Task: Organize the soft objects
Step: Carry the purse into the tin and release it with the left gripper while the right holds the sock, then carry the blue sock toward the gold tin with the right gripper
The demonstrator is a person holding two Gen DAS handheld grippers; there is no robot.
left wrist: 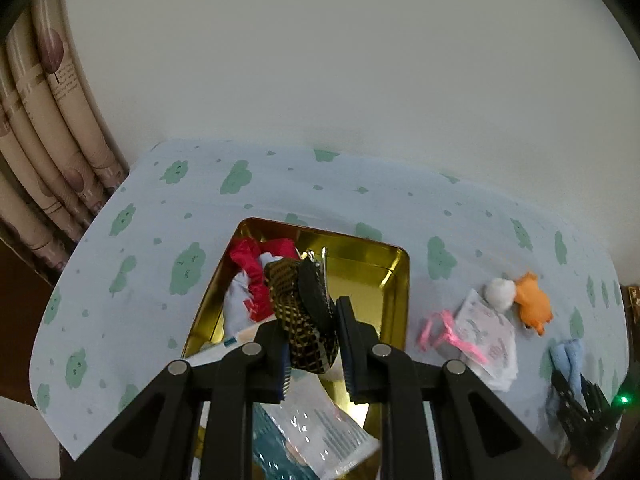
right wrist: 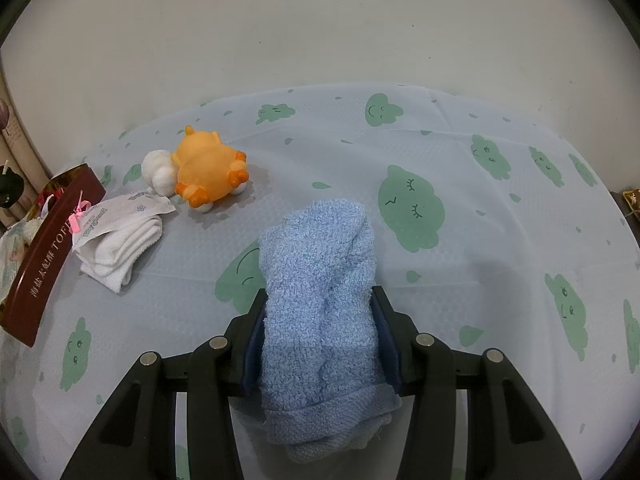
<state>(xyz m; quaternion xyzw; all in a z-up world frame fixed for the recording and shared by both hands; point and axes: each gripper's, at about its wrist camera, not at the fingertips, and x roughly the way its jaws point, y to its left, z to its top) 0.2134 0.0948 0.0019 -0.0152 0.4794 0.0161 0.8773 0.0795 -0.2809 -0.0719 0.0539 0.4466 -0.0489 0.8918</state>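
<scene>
Two grippers' jaws clamp one item each: left gripper [left wrist: 312, 344] a checked pouch [left wrist: 296, 312], right gripper [right wrist: 320, 332] a blue towel [right wrist: 320, 280].

Looks like someone's home: patterned curtains [left wrist: 52, 128], cloud-print cloth [right wrist: 440, 168] over the bench, plain white wall [left wrist: 340, 60].

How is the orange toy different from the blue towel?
The orange toy lies loose on the tablecloth, next to a white ball; the blue towel is squeezed between the jaws of the right gripper. The toy is smooth and animal-shaped, while the towel is fuzzy and bunched up. The toy looks smaller than the towel, though it sits farther from the camera. Both look soft.
</scene>
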